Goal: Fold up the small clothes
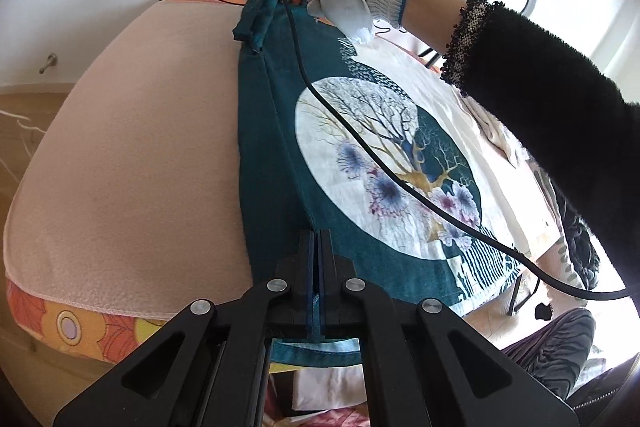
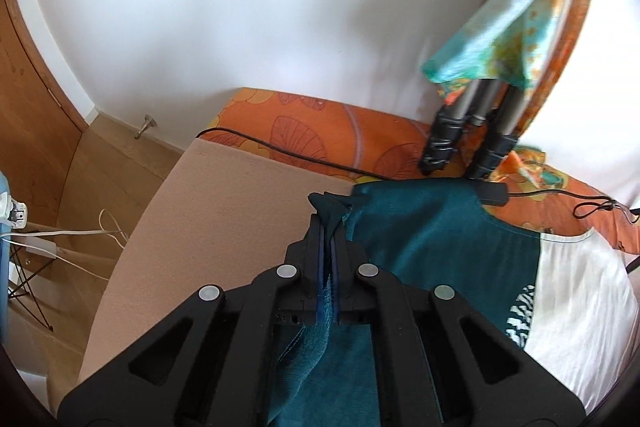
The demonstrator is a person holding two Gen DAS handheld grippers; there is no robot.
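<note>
teal and white printed shirt (image 1: 360, 155) lies flat, edges pinched.

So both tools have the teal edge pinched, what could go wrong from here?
1. The right tool holds only a bunched tip of the shirt; it may slip out.
2. The black cable lies across the print and could get folded in.
3. The left tool grips a thin hem, so the fold could skew.

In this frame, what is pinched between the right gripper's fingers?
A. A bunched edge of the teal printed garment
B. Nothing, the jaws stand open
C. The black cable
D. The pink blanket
A: in the right wrist view the right gripper is shut on a gathered fold of the teal garment, lifted off the pink blanket.
</note>
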